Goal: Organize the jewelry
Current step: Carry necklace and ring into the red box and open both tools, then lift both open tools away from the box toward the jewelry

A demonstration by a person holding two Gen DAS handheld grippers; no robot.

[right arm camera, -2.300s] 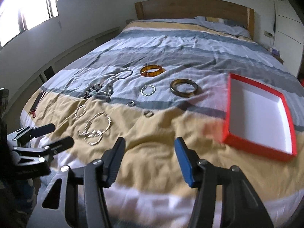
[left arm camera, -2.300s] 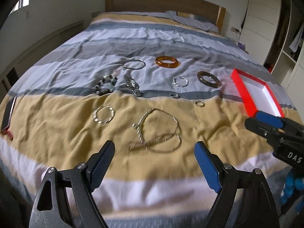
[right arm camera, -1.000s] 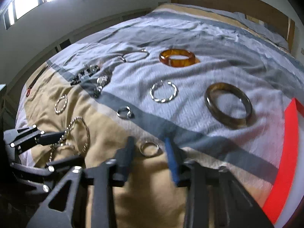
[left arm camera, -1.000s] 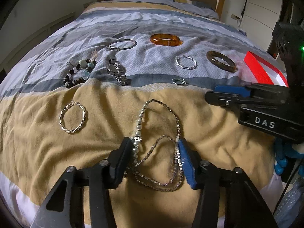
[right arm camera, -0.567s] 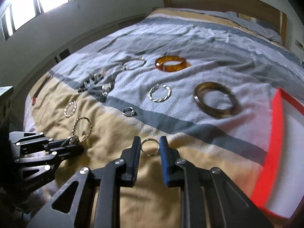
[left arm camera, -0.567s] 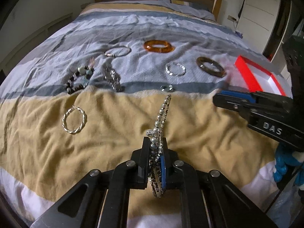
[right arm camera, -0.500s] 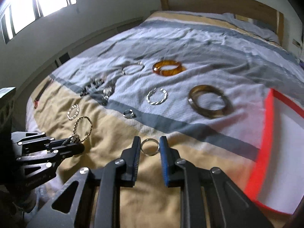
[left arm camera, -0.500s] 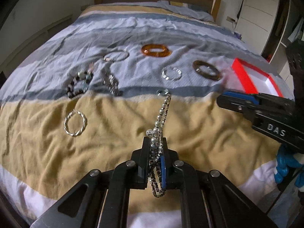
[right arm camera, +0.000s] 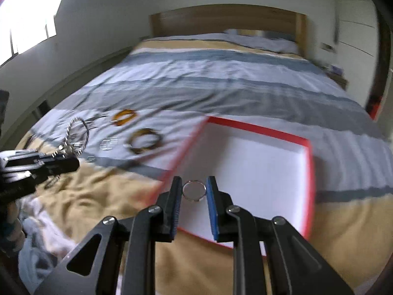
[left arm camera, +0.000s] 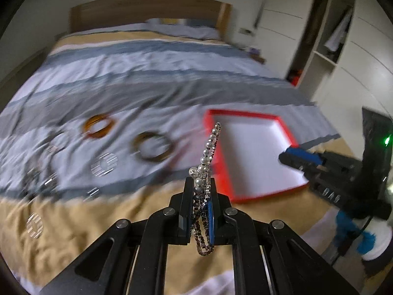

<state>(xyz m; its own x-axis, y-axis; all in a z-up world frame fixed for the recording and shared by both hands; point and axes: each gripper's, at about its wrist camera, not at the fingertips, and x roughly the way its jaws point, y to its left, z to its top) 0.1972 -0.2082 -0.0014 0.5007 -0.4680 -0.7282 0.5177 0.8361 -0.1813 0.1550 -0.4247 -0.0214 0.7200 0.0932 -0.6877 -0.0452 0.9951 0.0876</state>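
The left tongs (left arm camera: 199, 211) are pinching the floppy necklace (left arm camera: 205, 162). The right tongs (right arm camera: 194, 198) are squeezing a tiny, hard ring (right arm camera: 194, 190) by its sides; it looks slippery.

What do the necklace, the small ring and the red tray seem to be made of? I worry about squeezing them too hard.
The necklace looks like pearl-like round beads with silvery metal chain: white gloss, faceted glints. The small ring looks like polished silver-toned metal, a thin bright band. The red tray looks like matte cardboard, red rim and plain white inside, though plastic is possible.
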